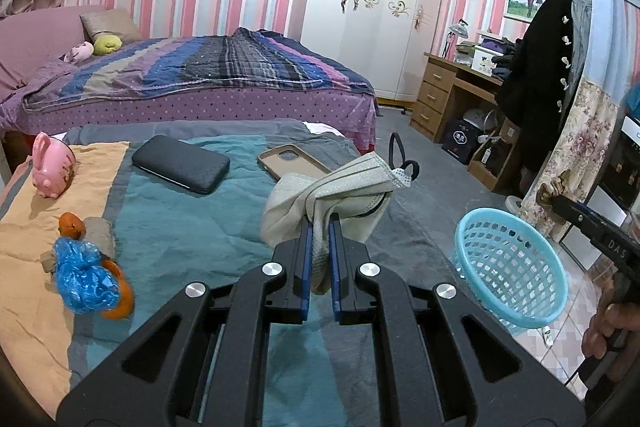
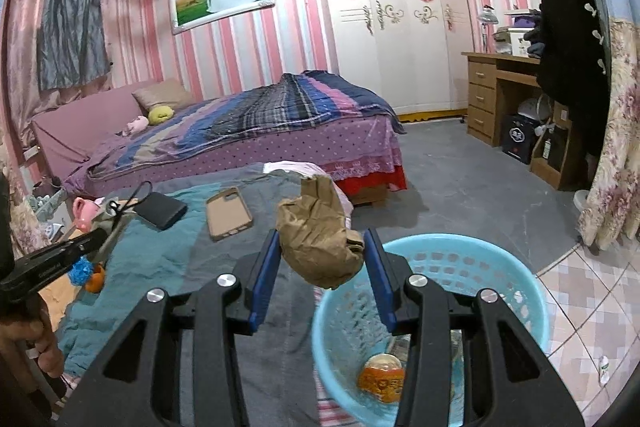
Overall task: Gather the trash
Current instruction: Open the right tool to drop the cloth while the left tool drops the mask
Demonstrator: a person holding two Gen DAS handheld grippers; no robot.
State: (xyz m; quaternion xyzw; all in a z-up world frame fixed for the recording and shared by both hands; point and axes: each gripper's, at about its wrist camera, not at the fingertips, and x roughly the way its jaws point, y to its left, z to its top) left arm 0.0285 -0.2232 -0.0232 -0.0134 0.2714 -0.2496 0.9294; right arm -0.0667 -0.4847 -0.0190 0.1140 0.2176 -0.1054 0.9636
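My left gripper [image 1: 320,223] is shut on a used grey face mask [image 1: 332,195] and holds it above the blanket-covered surface [image 1: 192,227]. My right gripper [image 2: 322,239] is shut on a crumpled brown paper wad [image 2: 320,239], held at the near-left rim of the light blue basket [image 2: 520,291]. The basket holds an orange-labelled packet [image 2: 382,379]. The basket also shows in the left wrist view [image 1: 512,267], off the surface's right edge. A crumpled blue plastic bag [image 1: 82,275] and orange peel [image 1: 120,303] lie at the left of the surface.
A black power bank [image 1: 180,163], a tan phone case [image 1: 290,161] and a pink piggy bank [image 1: 50,167] sit on the surface. A bed [image 1: 192,75] stands behind, a wooden desk [image 1: 452,91] at right. The other gripper [image 1: 596,231] shows at far right.
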